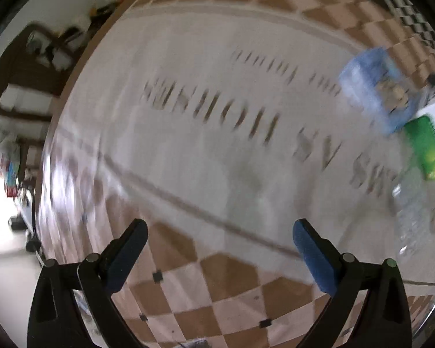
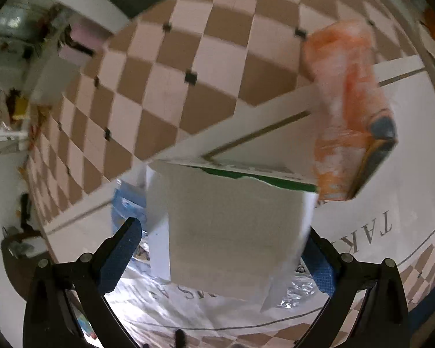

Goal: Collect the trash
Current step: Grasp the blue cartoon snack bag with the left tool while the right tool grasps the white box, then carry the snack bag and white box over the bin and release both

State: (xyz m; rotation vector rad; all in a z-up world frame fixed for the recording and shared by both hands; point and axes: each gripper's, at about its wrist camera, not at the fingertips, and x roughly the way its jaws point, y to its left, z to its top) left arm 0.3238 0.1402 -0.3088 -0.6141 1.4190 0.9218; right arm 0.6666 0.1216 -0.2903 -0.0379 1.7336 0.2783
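Two grippers | right gripper (image 2: 220,253) straddles white cardboard carton with green torn edge (image 2: 232,232), contact unclear, cannot tell if clenched | orange crumpled snack wrapper (image 2: 351,110) just beyond carton | left gripper (image 1: 220,253) spread, empty, above checkered tablecloth (image 1: 217,290); clear plastic bottle with green label (image 1: 420,159) far right | advice: seat carton deep, squeeze flat faces gently.

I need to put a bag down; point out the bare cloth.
Free: the white middle of the printed tablecloth, ahead of the open left gripper, bordered by the checkered edge and the lettering. Crowded: the right side, with the blue snack packet and clear green-labelled bottle, and around the right gripper, where a white carton and orange wrapper lie.
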